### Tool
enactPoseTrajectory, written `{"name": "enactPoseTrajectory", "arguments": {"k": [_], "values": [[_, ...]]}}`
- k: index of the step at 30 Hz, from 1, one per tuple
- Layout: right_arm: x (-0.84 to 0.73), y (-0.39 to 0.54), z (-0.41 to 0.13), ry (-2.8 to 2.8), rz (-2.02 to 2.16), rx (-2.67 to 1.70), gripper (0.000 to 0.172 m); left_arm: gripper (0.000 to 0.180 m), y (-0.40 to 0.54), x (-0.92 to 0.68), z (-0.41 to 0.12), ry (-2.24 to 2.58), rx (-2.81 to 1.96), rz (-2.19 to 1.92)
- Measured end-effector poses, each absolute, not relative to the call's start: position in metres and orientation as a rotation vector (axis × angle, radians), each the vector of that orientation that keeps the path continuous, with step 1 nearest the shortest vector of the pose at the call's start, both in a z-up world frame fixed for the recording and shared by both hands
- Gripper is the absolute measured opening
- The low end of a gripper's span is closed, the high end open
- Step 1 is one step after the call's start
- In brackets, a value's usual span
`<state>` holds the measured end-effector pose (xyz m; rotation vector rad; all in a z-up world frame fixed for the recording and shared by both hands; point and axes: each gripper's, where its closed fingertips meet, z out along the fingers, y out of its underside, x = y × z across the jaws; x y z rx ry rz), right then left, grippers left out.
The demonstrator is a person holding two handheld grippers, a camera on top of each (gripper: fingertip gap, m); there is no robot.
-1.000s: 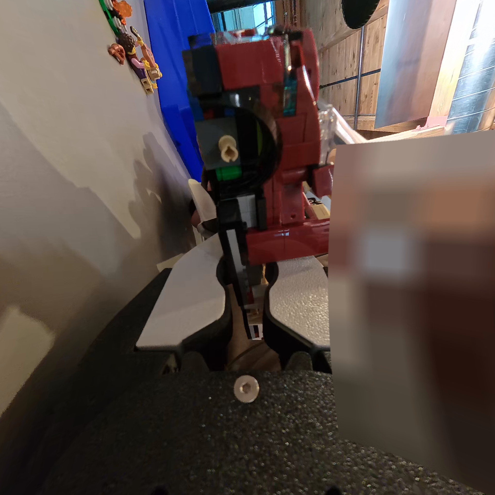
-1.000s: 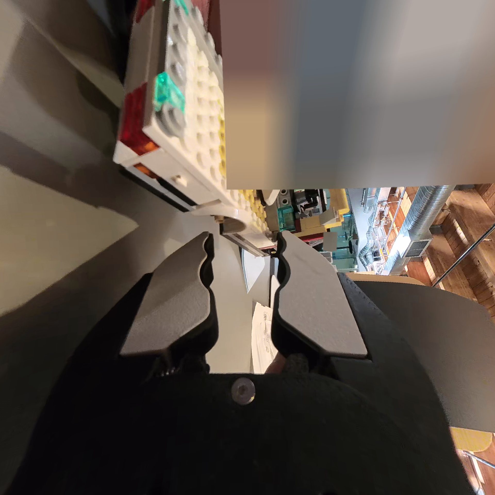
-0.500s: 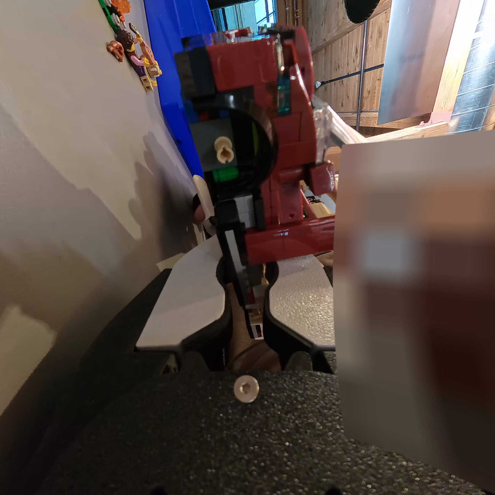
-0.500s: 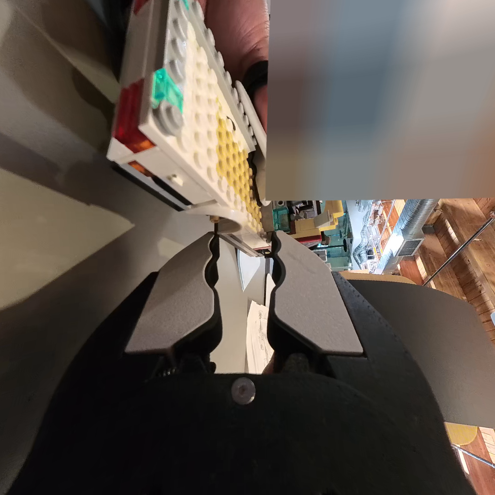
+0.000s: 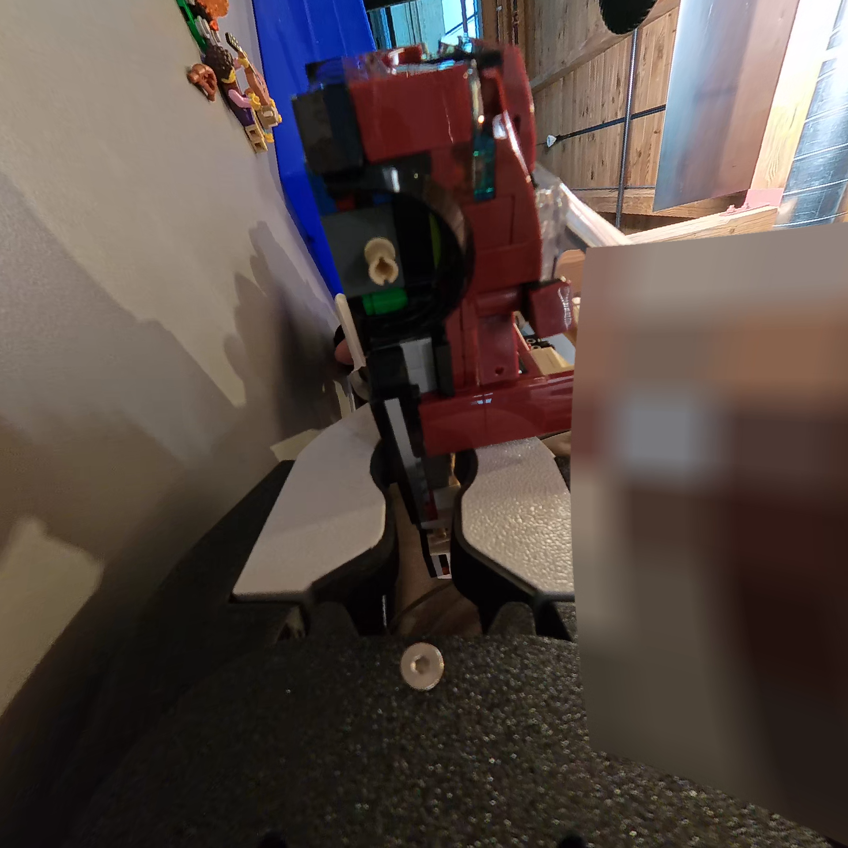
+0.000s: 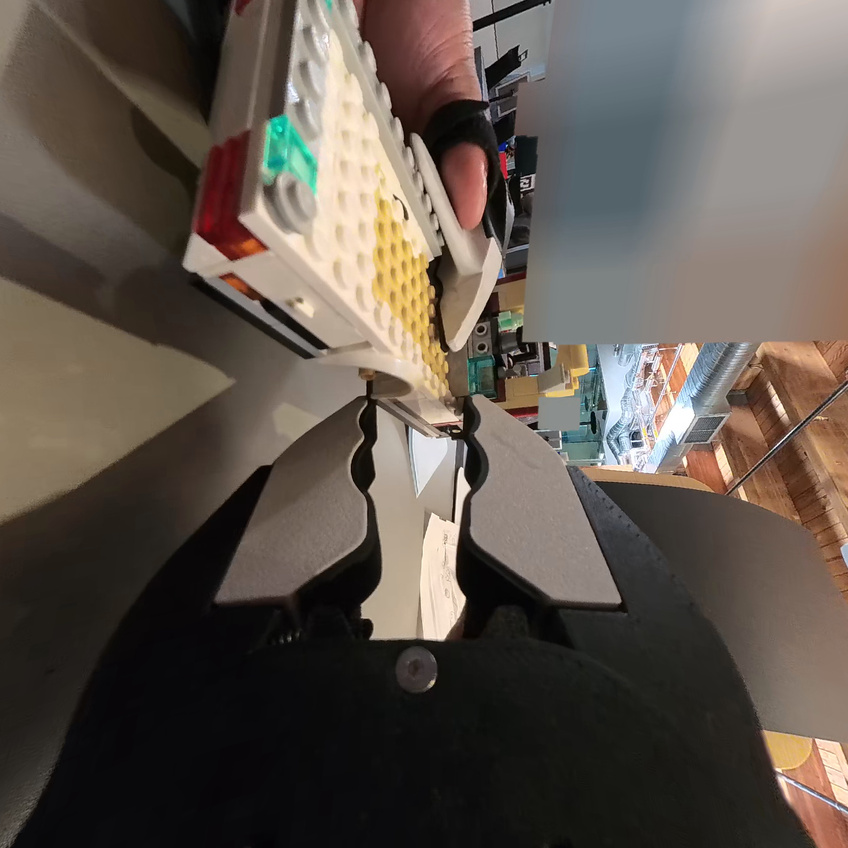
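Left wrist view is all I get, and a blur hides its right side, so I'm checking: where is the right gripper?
Observer: Right gripper has its tips on either side of the near edge of a white studded plate.
Operator: Is anything else holding that plate?
Observer: Yes, a hand; its thumb presses a white curved piece at the plate's far side.
Operator: Any mark to tell the plate by?
Observer: A teal clear brick sits near one corner.

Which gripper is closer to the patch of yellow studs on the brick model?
Right. The right gripper grips the brick model's edge just beside the yellow studs. The left gripper clamps a black-and-grey strip by the dark red side, with no yellow studs visible there.
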<state>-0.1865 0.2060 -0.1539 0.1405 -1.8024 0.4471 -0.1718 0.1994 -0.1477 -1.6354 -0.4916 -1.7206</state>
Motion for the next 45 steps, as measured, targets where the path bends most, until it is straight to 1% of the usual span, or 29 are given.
{"name": "enactPoseTrajectory", "arguments": {"k": [10,15,38,45], "values": [[-0.191,0.208,-0.151,-1.785,0.460,0.106,0.037,0.022,0.200,-0.174,-0.145,-0.502,-1.602,-1.734],[-0.193,0.214,-0.148,-1.767,0.501,0.048,0.041,0.022,0.201,-0.177,-0.144,-0.512,-1.580,-1.748],[-0.190,0.212,-0.147,-1.762,0.429,0.140,0.039,0.021,0.199,-0.169,-0.145,-0.451,-1.636,-1.720],[-0.187,0.210,-0.144,-1.759,0.386,0.183,0.035,0.021,0.197,-0.165,-0.145,-0.408,-1.662,-1.702]]}}
